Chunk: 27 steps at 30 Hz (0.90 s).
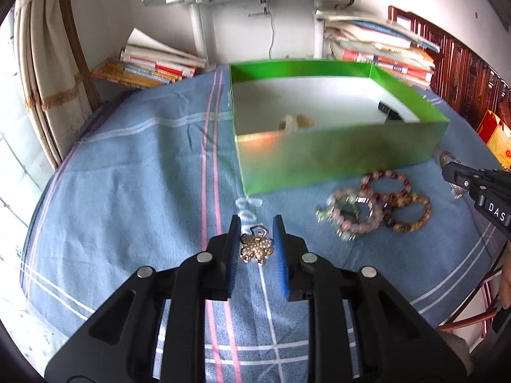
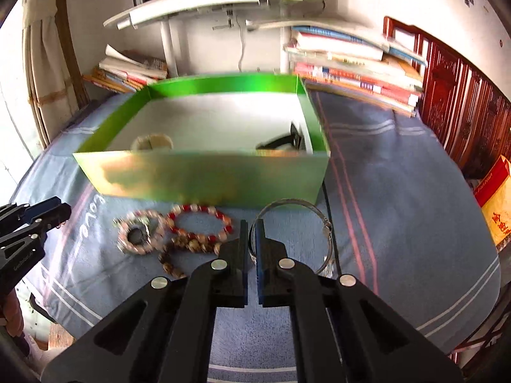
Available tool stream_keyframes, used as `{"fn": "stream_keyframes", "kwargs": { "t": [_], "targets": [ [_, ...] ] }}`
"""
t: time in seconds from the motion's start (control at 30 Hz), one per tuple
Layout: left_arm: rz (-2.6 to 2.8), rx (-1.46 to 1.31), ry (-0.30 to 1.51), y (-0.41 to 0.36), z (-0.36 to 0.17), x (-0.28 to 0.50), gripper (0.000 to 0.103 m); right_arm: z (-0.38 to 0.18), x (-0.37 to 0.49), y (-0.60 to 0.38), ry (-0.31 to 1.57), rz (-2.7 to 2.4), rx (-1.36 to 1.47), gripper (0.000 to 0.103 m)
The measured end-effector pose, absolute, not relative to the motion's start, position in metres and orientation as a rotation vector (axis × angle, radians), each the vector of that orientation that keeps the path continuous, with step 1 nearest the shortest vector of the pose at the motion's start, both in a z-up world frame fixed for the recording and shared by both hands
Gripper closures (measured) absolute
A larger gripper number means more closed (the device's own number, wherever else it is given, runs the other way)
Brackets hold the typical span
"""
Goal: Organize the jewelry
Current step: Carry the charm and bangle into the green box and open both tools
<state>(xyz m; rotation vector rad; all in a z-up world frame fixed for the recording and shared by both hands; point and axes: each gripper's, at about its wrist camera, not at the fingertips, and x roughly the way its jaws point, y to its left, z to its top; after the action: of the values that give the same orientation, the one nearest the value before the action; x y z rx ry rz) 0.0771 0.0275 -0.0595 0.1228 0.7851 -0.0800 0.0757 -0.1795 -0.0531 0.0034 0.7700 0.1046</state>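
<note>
- Gripping is under way on both sides: the left gripper [image 1: 256, 233] has its blue pads either side of a gold brooch [image 1: 256, 249]. The pads look near it but not plainly pressing, so I cannot tell whether it is clamped.
- In the right wrist view the right gripper [image 2: 252, 233] is clenched on the rim of a silver bangle [image 2: 295, 204], the hoop reaching out toward 1 o'clock.
- At 12 o'clock of both grippers stands the green box [image 2: 204, 175], open-topped, with a pale item and a dark item already inside.
- Left on the cloth [image 1: 127, 175], a cluster of bead bracelets [image 1: 373, 207] lies just in front of the box wall, at 2 o'clock of the left gripper.
- To do this step well, I judge: close the left pads squarely on the brooch's body, not its edge, so it does not flip out.
- Lift each piece above the near wall before moving forward; the thin card could be shoved.
- Keep the bangle level, as a thin round rim may swivel in the grip.
- Release low inside the box, clear of what lies there.
</note>
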Motion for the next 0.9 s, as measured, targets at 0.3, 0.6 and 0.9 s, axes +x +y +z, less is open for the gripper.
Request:
{"fn": "stream_keyframes", "kwargs": {
  "t": [0.3,0.6,0.9],
  "targets": [
    [-0.130,0.162,0.650,0.003,-0.006,0.090,0.082,0.006,0.089,-0.173,0.613,0.151,-0.002,0.098],
    [-0.144,0.144,0.622,-0.015,0.014,0.155,0.082,0.024,0.142,-0.167,0.586,0.186,0.009,0.098],
    [-0.112,0.115,0.800,-0.020,-0.045,0.217,0.082,-0.038,0.191,-0.151,0.758,0.181,0.011,0.098]
  ]
}}
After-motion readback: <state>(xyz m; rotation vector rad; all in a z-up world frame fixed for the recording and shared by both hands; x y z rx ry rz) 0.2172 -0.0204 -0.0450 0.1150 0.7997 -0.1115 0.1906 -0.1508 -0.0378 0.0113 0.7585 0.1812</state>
